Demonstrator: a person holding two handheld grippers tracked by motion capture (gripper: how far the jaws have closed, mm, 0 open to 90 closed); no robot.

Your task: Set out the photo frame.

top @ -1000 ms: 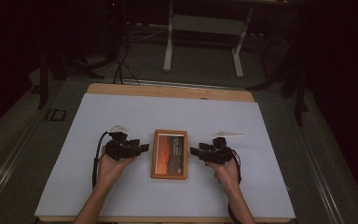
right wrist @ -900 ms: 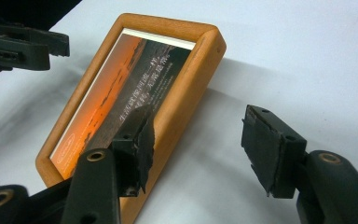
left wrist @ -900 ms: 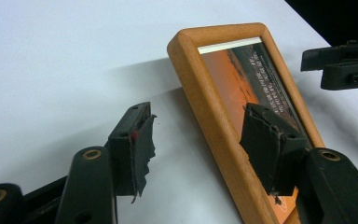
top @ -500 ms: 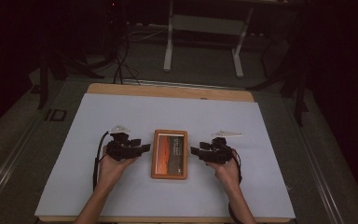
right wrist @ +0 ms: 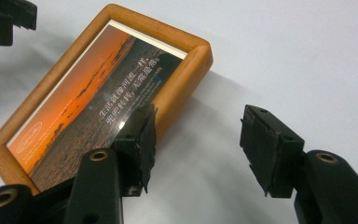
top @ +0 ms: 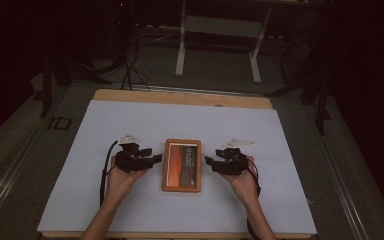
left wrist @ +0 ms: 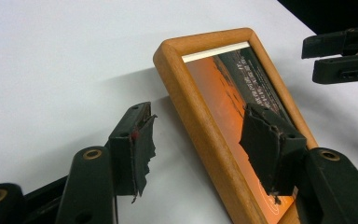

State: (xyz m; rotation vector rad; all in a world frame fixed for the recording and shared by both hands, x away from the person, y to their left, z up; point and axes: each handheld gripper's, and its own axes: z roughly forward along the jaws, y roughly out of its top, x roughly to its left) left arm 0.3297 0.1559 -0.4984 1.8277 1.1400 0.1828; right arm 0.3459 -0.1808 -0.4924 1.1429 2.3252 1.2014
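A wooden picture frame (top: pixel 182 165) with an orange sunset print lies flat on the white table (top: pixel 130 125). My left gripper (top: pixel 157 159) sits at its left side, held in a hand. In the left gripper view this gripper (left wrist: pixel 200 128) is open and its jaws straddle the frame's (left wrist: pixel 200 116) long wooden edge without closing on it. My right gripper (top: pixel 208 161) is at the frame's right side. It is open (right wrist: pixel 198 130), with one jaw over the frame's (right wrist: pixel 88 93) print and the other over the table.
The white sheet covers a wooden tabletop (top: pixel 180 97), with bare surface all around the frame. Beyond the far edge are a dark floor, cables and a white stand (top: pixel 217 30). Each gripper view shows the opposite gripper (left wrist: pixel 342 56) (right wrist: pixel 4 18) across the frame.
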